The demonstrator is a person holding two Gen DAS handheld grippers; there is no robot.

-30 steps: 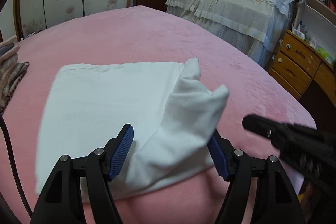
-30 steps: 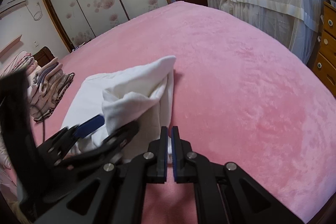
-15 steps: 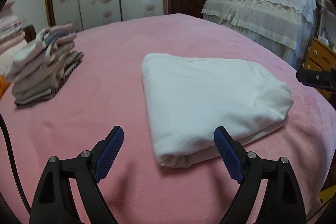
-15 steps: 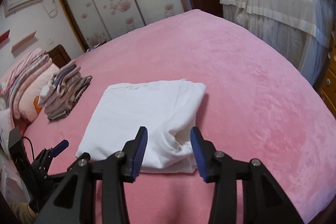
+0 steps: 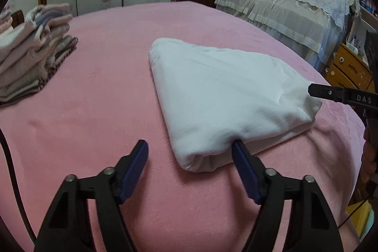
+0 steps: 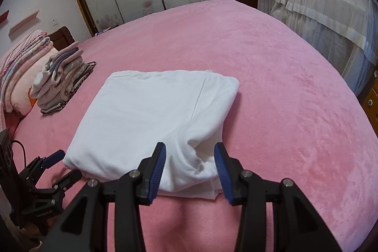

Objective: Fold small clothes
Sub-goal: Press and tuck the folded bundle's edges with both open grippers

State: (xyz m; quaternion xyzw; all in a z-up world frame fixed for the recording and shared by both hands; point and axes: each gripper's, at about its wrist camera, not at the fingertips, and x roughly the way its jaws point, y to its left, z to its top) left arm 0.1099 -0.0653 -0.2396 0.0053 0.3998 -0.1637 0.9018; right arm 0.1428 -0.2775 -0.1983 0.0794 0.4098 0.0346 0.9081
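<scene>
A white garment (image 5: 224, 91) lies folded into a thick flat packet on the pink bed (image 5: 94, 110). My left gripper (image 5: 190, 152) straddles its near corner and its jaws are closing. Its right finger (image 5: 238, 152) is tucked under the fold, while the left pad stands apart from the cloth. In the right wrist view the garment (image 6: 153, 115) has a bunched near-right corner, which sits between the fingers of my right gripper (image 6: 190, 157); those jaws stand apart without pinching it. The left gripper (image 6: 63, 165) shows at the lower left, the right gripper (image 5: 330, 92) at the right edge.
A pile of folded clothes (image 6: 61, 82) (image 5: 30, 51) sits on the bed left of the garment, with pillows (image 6: 21, 70) behind it. Lace-covered furniture (image 5: 283, 6) and wooden drawers (image 5: 347, 70) stand past the bed's right edge. A hand (image 5: 369, 157) holds the right gripper.
The raised flap of the white garment has been laid down into a flat fold. My right gripper opened and let it go. My left gripper shifted to the garment's near corner and narrowed.
</scene>
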